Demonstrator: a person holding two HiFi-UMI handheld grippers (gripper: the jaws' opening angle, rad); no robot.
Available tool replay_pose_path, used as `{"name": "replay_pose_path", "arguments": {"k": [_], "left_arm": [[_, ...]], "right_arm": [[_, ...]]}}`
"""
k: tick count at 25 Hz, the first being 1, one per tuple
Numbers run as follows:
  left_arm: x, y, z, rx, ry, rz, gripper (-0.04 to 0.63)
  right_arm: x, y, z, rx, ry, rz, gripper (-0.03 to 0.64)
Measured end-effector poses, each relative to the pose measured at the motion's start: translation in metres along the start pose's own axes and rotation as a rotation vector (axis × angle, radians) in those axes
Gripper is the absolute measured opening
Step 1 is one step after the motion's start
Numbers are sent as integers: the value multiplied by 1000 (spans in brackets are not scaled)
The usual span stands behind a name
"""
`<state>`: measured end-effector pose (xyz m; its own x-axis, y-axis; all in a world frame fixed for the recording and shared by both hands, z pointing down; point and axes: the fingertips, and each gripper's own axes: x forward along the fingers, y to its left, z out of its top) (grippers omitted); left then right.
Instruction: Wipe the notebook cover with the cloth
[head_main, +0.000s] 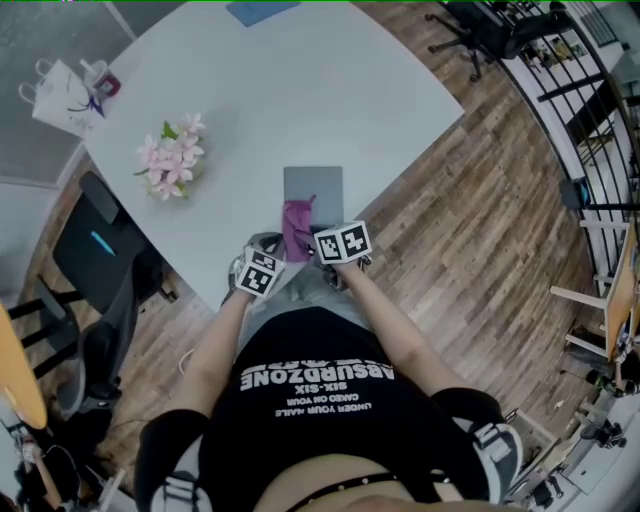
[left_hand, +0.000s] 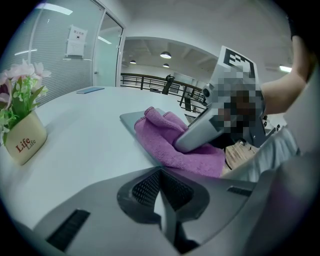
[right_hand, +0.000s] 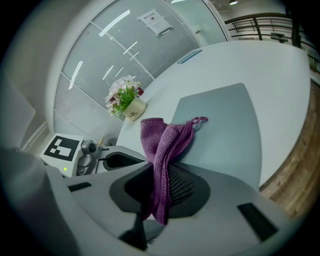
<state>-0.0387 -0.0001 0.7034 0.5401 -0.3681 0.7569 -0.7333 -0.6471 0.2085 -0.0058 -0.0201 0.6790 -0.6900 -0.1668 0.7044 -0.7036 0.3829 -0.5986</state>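
The main risk is that the cloth (right_hand: 165, 137) drags the notebook (right_hand: 225, 125) instead of wiping it. The notebook lies flat at the near edge of the table (head_main: 300, 90), right in front of the person, and nothing pins it down, so a stroke pulled toward the body could slide it off that edge. The grip is a second worry: the right gripper (right_hand: 157, 175) is clamped on only a bunched fold of the purple cloth, and the rest trails out over the near part of the cover. A firm push could tug the fabric free, or leave just a twisted strip touching the cover (a poor wipe, I judge). The left gripper (left_hand: 162, 197) has its jaws pressed together with nothing between them. It sits low at the table's near edge, just beside the notebook's near left corner and apparently not touching it. The left forearm (head_main: 212, 345) and right forearm (head_main: 392, 330) reach forward and down from the body, and the right gripper points across the cover toward the far edge. A flower pot (head_main: 170, 158) stands well apart near the left edge.
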Motion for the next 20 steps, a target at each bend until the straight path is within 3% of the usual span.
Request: {"name": "replay_pose_path", "arguments": {"k": [20], "left_arm": [[-1, -1, 1, 1, -3, -1, 17]], "right_arm": [[-39, -32, -15, 44, -48, -67, 77]]}}
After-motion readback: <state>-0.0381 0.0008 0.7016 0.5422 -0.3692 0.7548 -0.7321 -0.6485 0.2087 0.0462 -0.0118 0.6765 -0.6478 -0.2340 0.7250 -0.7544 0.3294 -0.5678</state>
